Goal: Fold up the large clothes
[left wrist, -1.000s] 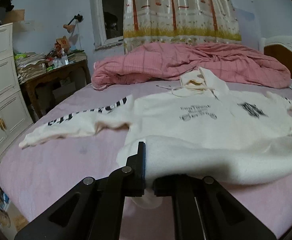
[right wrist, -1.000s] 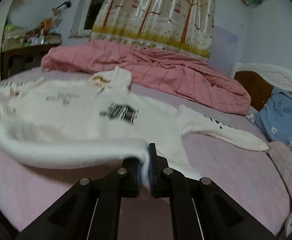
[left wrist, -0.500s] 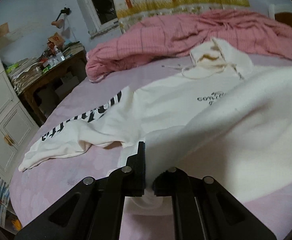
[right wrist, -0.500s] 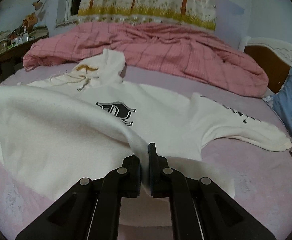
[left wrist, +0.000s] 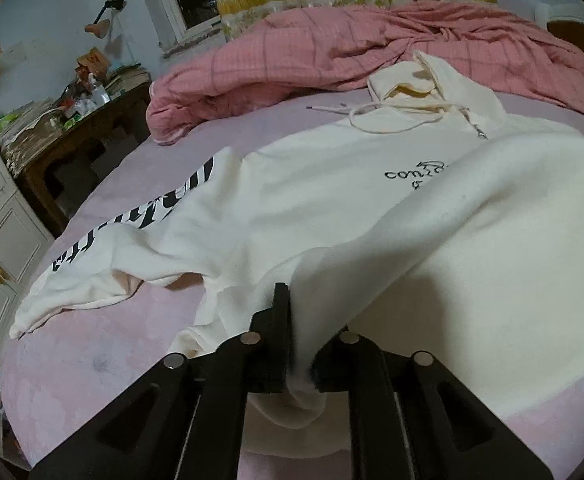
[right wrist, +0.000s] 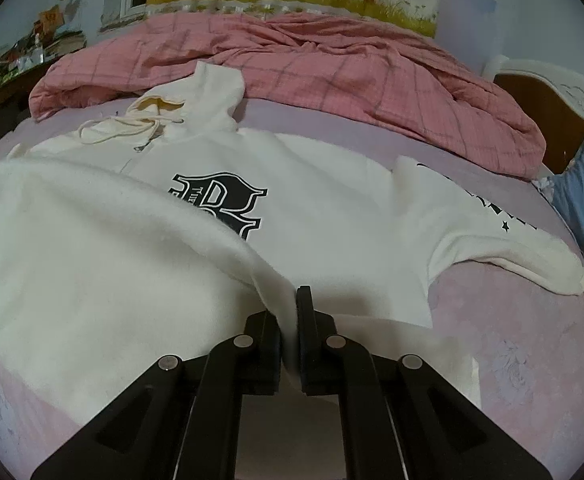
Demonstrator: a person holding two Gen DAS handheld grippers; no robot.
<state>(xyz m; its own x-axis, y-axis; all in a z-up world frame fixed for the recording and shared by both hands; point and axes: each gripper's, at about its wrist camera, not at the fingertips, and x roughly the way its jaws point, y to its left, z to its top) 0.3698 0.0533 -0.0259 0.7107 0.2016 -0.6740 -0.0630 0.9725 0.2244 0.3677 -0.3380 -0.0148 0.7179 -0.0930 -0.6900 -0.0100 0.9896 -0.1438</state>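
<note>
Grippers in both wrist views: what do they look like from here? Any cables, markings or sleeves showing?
The left gripper and the right gripper look alike: matte black, two flat, narrow fingers on angular linkage arms with triangular cut-outs. Each shows four round silver pivot pins in a shallow arc. No cables, labels or markings show. No hand or sleeve is in either view.

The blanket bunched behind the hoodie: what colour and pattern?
Pink with a thin darker grid check. The blanket shows best in the right wrist view.
</note>
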